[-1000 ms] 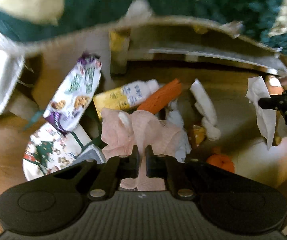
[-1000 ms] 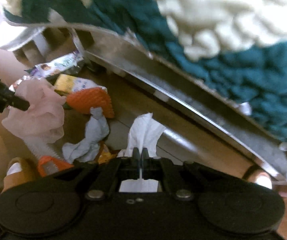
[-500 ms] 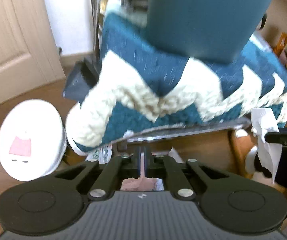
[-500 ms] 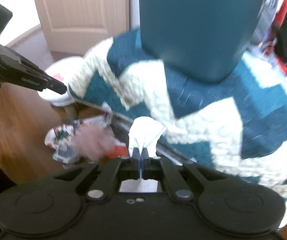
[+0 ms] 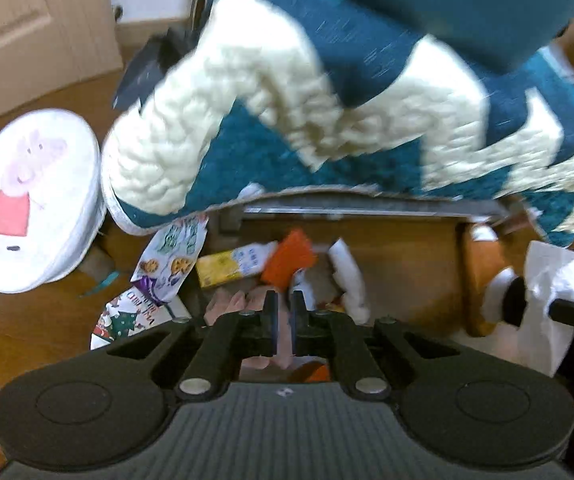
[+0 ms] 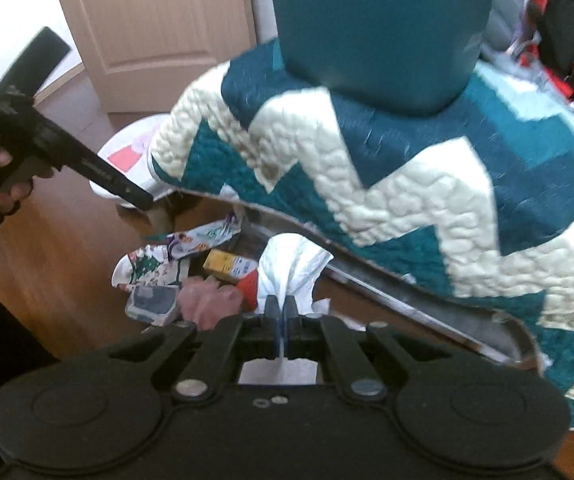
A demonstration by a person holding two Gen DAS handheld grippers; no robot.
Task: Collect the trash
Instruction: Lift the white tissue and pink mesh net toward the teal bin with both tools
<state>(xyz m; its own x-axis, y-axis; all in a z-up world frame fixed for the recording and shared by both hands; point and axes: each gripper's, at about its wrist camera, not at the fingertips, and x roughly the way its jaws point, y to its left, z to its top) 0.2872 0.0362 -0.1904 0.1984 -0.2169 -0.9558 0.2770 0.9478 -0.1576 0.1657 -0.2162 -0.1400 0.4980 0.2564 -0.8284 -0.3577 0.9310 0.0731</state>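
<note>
The right tongs [image 6: 281, 308] are clenched on a white tissue [image 6: 291, 264]. The left tongs [image 5: 283, 312] are nearly closed on a pink tissue [image 5: 283, 344]. Wrappers [image 5: 171, 256] and a yellow carton [image 5: 231, 264] remain on the floor [image 5: 27, 328] under the quilted chair [image 5: 327, 120]. Only the right view shows the person's hand [image 6: 5, 188].

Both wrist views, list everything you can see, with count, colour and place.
Quilt: one, teal and cream zigzag, draped over the furniture.
Round box: one, white with a cartoon pig, floor at left.
Snack wrappers: a few, printed, under the quilt's edge.
Carton: one, yellow and white, in the pile.
Orange packet: one, beside the carton.
Door: one, beige, background.
Pink tissue: one, in the left gripper, fingers shut.
White tissue: one, in the right gripper, fingers shut.
</note>
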